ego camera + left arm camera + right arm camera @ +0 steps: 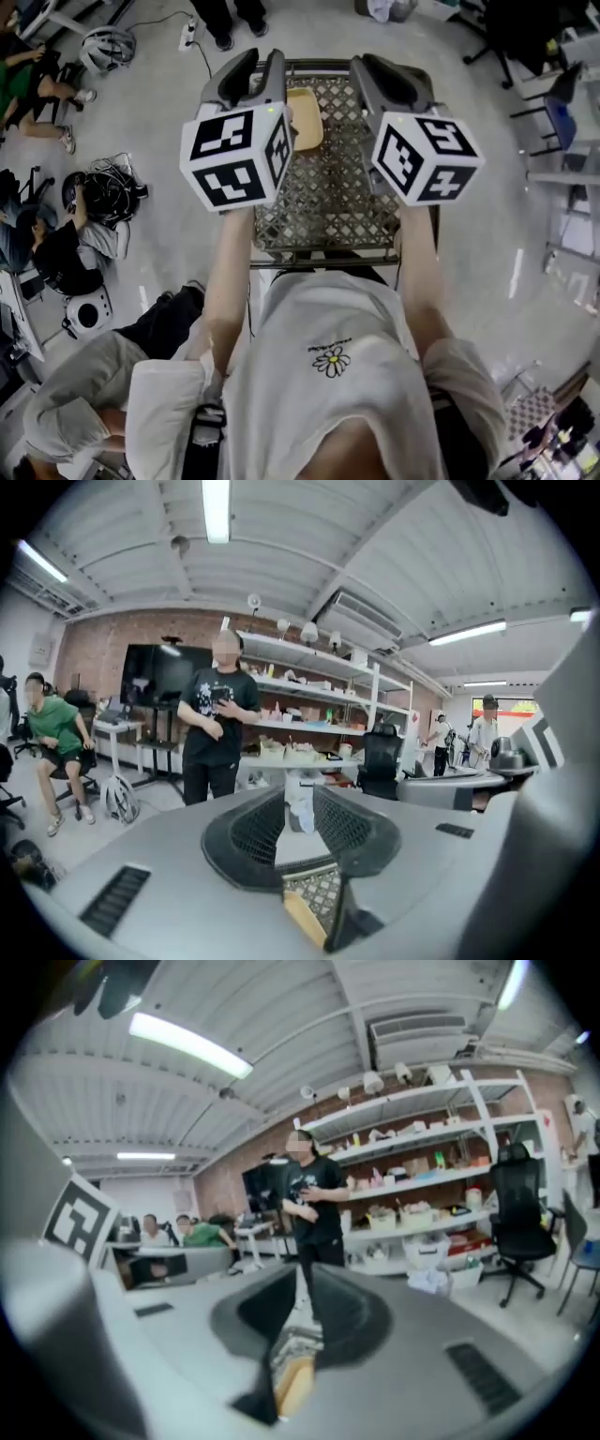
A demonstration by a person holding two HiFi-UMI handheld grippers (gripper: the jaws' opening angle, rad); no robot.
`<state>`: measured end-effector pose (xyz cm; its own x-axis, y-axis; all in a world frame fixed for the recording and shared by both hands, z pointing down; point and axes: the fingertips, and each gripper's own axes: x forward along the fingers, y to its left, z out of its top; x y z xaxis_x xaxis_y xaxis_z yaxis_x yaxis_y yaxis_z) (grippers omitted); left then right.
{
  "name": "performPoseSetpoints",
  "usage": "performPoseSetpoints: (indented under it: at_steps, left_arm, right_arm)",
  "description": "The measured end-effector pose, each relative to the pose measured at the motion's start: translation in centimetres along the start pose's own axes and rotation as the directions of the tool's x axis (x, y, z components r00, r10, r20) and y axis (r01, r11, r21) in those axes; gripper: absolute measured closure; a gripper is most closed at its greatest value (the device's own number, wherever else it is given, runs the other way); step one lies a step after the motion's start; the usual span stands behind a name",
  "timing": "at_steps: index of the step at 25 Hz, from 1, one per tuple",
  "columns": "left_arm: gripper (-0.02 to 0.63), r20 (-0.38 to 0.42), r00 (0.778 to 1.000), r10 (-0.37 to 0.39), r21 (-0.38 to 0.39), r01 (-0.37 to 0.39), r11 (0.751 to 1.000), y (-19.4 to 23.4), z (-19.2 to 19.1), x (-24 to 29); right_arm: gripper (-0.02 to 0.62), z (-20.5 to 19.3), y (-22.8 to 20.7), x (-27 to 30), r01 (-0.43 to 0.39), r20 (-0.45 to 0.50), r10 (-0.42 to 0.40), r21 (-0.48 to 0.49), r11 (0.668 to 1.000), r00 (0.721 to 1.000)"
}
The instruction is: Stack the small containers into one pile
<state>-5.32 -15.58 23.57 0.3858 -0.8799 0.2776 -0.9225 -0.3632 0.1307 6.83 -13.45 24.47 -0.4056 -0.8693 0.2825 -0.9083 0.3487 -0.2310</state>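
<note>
A tan small container (305, 120) lies on the far part of the metal lattice table (328, 216), far below both grippers. The left gripper (255, 66) and the right gripper (382, 67) are held high, side by side, close under the head camera and pointing nearly level. In the left gripper view the left gripper (300, 808) shows a clear gap with nothing in it, and the container (305, 921) peeks out below. The right gripper (302, 1307) shows a narrower gap, also empty, with the container (292, 1384) blurred beneath.
A person in black (217, 724) stands beyond the table before long shelves (319, 726). People sit on the floor at left (56, 253), near a helmet (106, 45) and cables (108, 192). Office chairs (562, 103) stand at right.
</note>
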Motion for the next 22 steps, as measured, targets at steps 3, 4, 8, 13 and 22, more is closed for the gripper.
performPoseSetpoints:
  at_steps: [3,4,8,13,22]
  left_arm:
    - [0.506,0.162,0.987,-0.019,0.031,0.014,0.999,-2.1,3.6,-3.1]
    - [0.514,0.204,0.979,-0.029,0.043,0.021,0.999,-2.7,4.1,-4.2]
    - [0.536,0.290,0.956,-0.043,0.075,0.022,0.997,-3.6,3.7,-7.4]
    - [0.548,0.314,0.949,-0.020,0.022,0.014,1.000,-4.1,1.9,-10.0]
    - [0.558,0.350,0.936,0.025,0.063,-0.051,0.997,-4.3,0.8,-11.8]
  right_arm:
    - [0.525,2.6,0.6,-3.5,0.023,0.089,-0.020,-0.030,0.999,0.996]
    - [0.525,3.0,0.9,-4.7,0.037,0.111,-0.032,-0.043,0.998,0.993]
    - [0.526,3.3,3.4,-8.2,0.066,0.215,-0.043,-0.102,0.993,0.976]
    - [0.538,1.7,5.9,-11.1,0.109,0.305,-0.047,-0.188,0.976,0.951]
    - [0.558,-0.8,5.4,-12.3,0.165,0.308,-0.104,-0.181,0.969,0.946]
